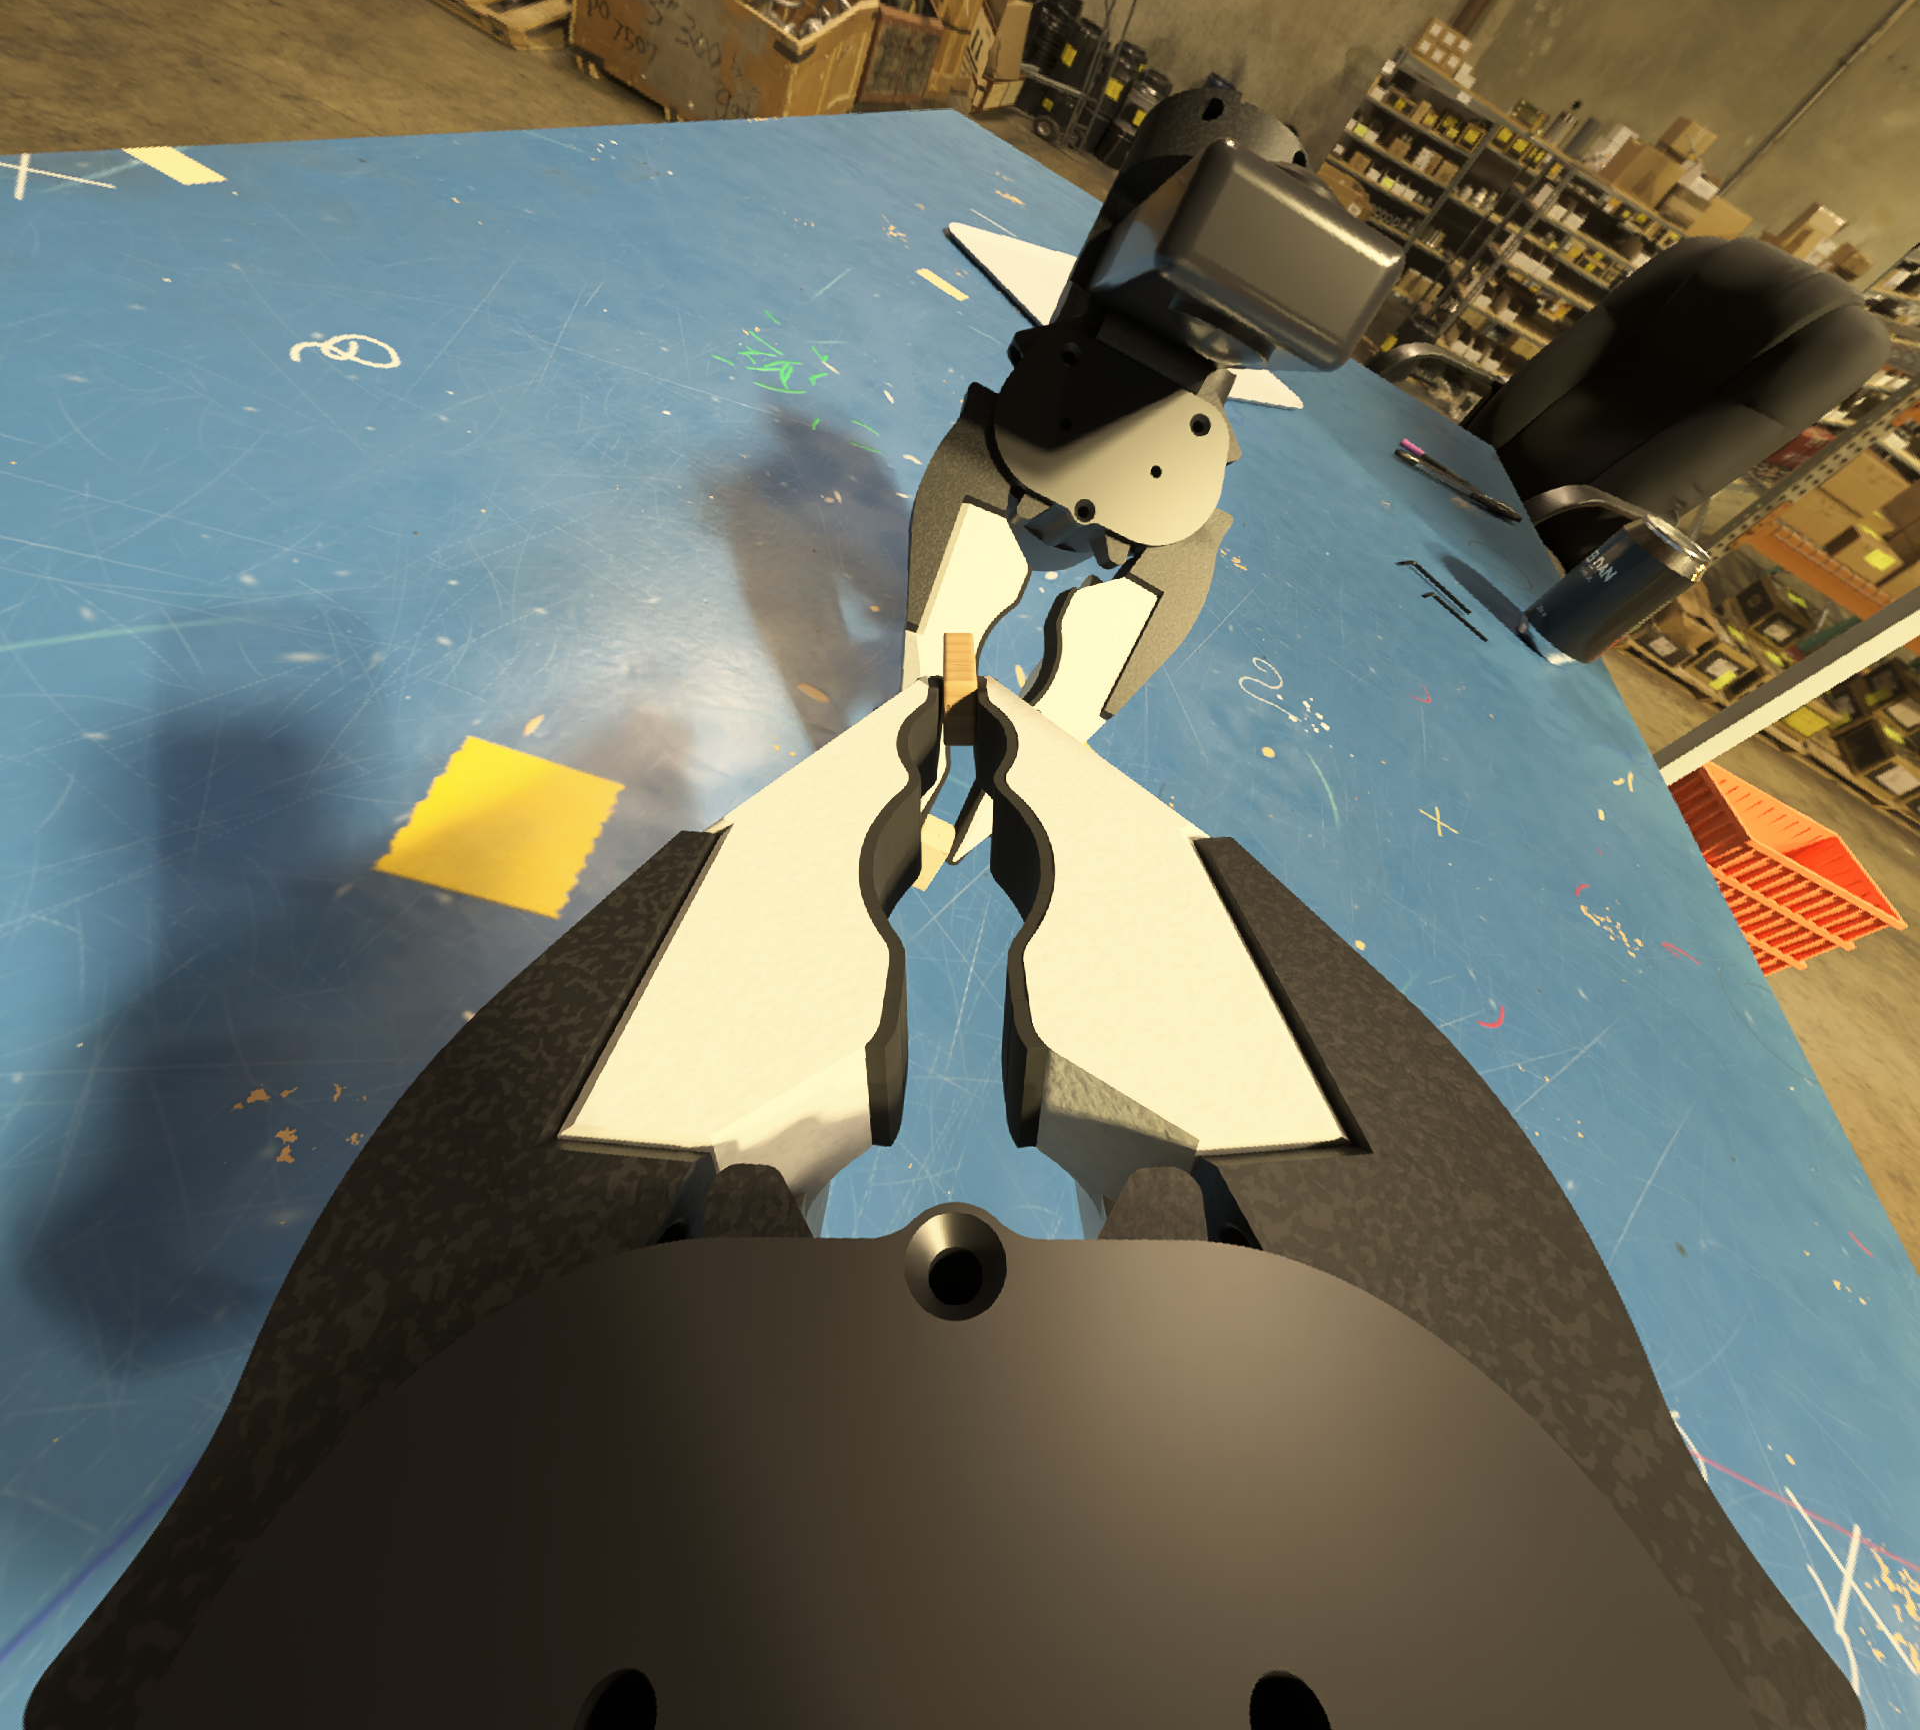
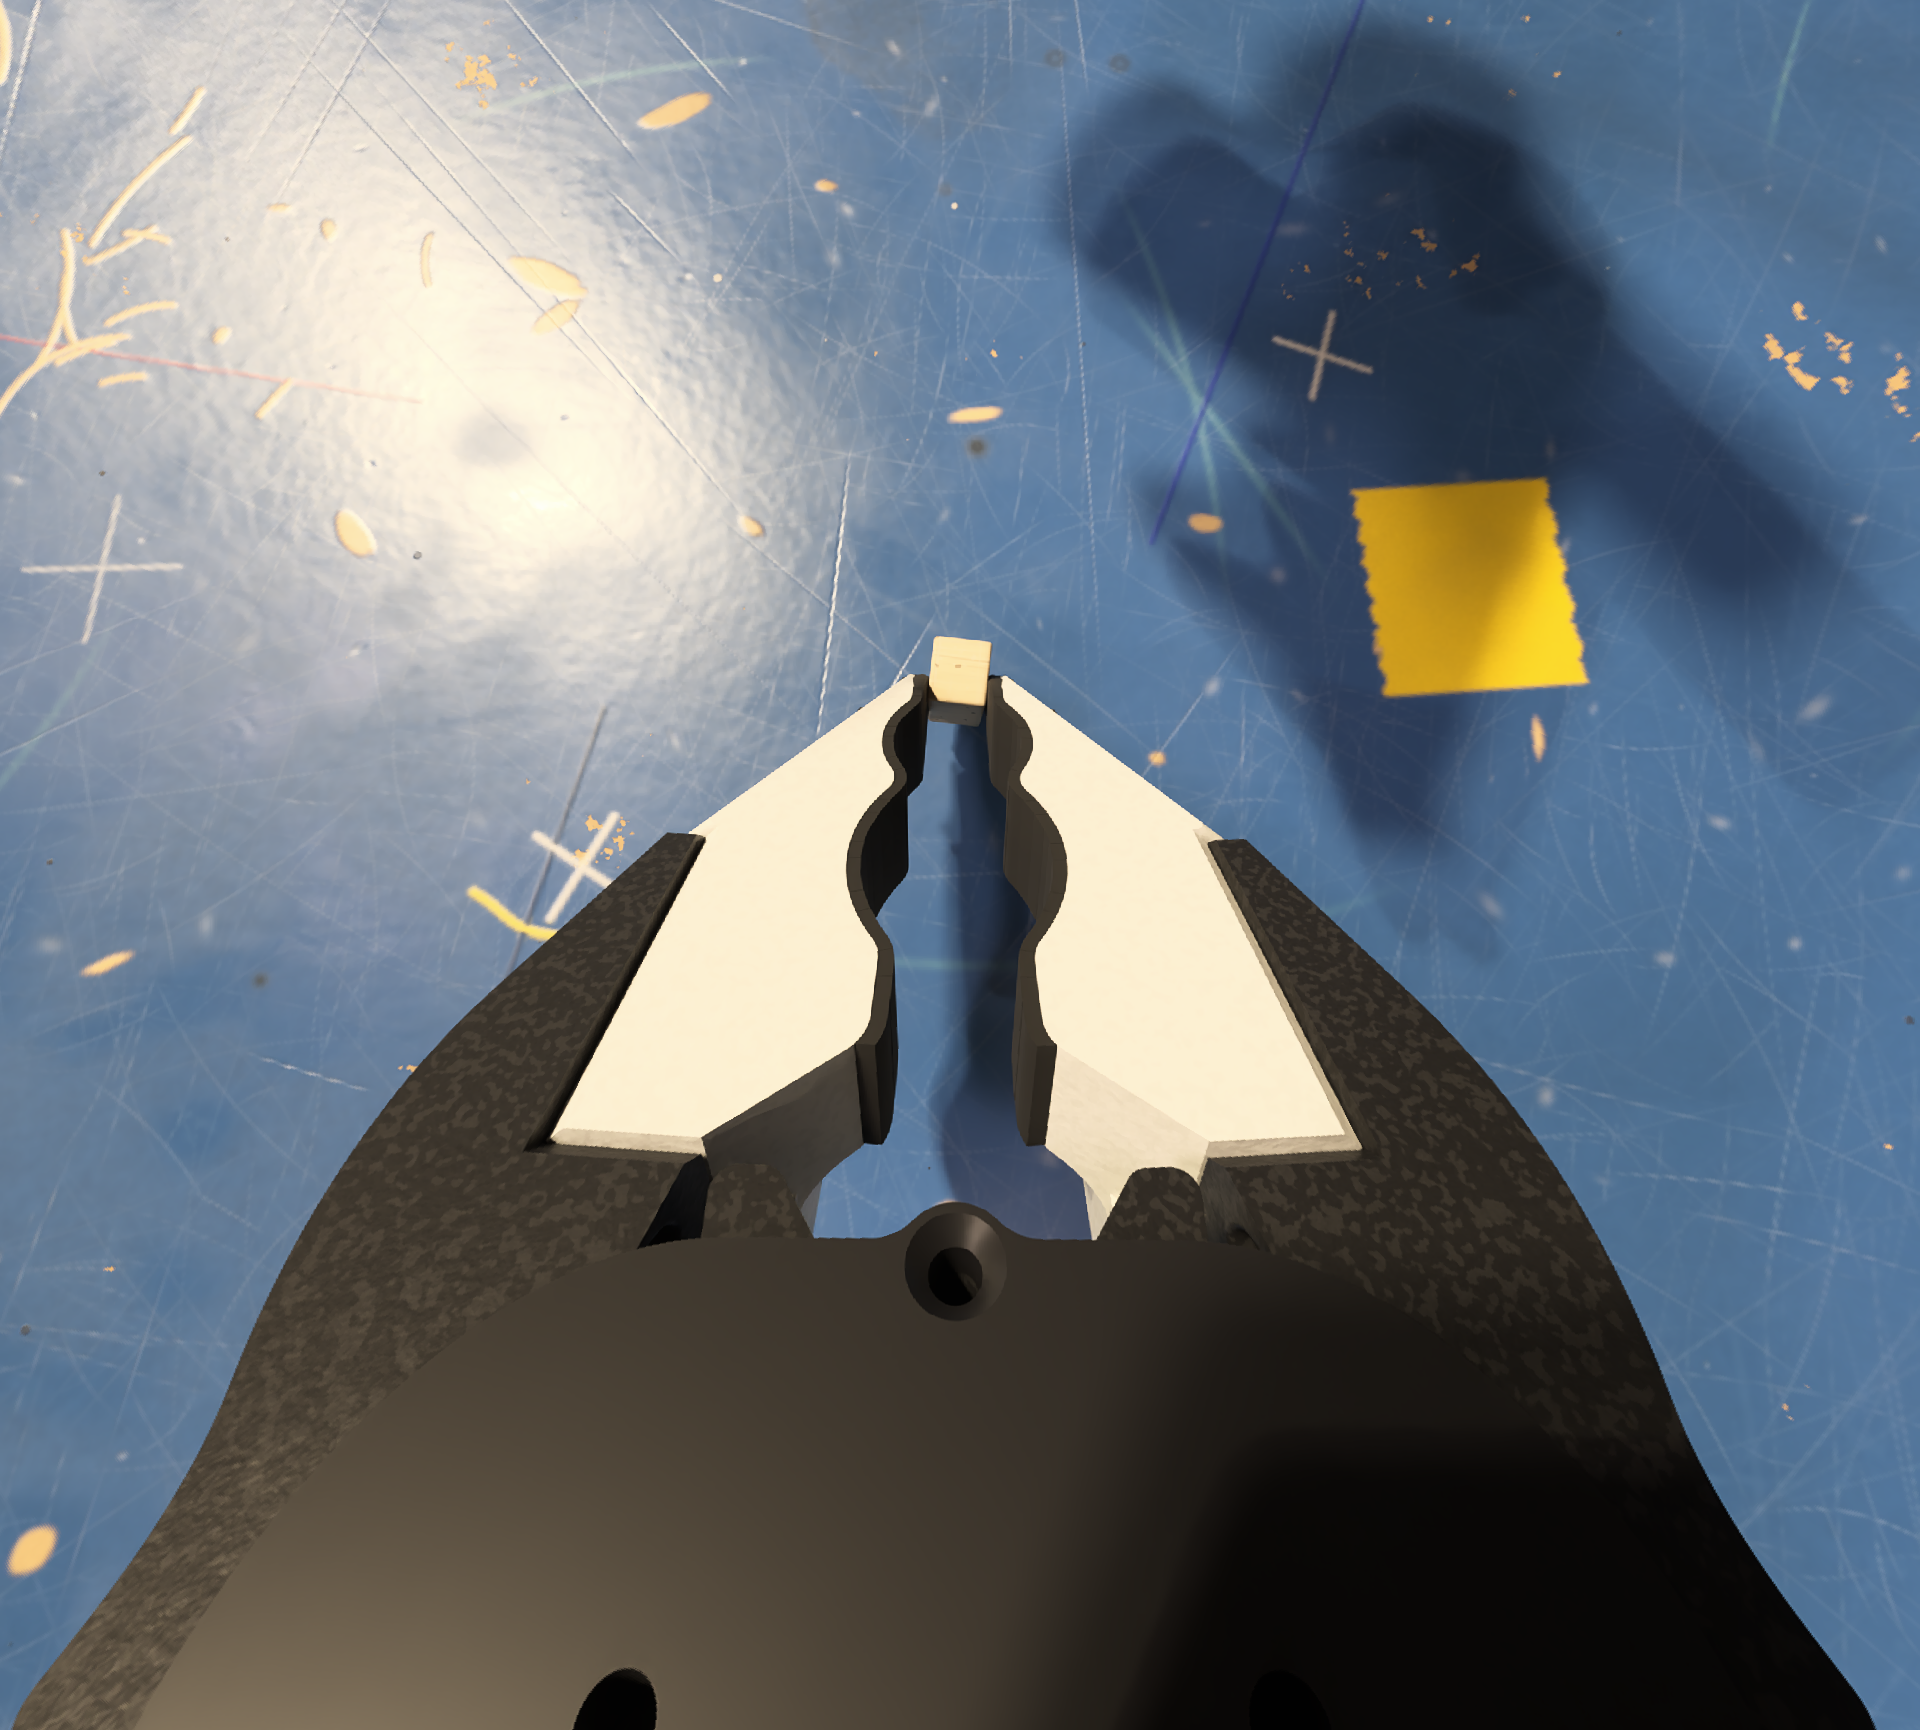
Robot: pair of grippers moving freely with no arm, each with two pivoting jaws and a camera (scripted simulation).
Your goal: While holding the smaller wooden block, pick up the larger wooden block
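1. A wooden block (image 1: 958,689) is gripped between the fingertips of the left gripper (image 1: 958,704); its fingers are drawn narrow around it and the block stands above the tips.
2. A small pale wooden cube (image 2: 958,679) is pinched at the very tips of the right gripper (image 2: 958,693), whose fingers are likewise closed narrowly on it.
3. Which of the two blocks is the larger cannot be told for certain from the two views; the cube in the right gripper appears the smaller.
4. Both blocks are held above the blue table (image 1: 416,485), clear of its surface.
5. In the left wrist view, the right gripper (image 1: 997,766) is seen just beyond the left gripper's tips, pointing down towards them, with a pale block corner (image 1: 935,849) visible below.
6. A yellow square patch (image 1: 504,823) is laid flat on the table, to the left of the left gripper's tips; in the right wrist view the same patch (image 2: 1467,587) is seen to the right of the cube.
7. A dark can (image 1: 1616,589) is placed near the table's far right edge, well apart from the patch.
8. An orange crate (image 1: 1787,880) is seen beyond that edge, off the table.
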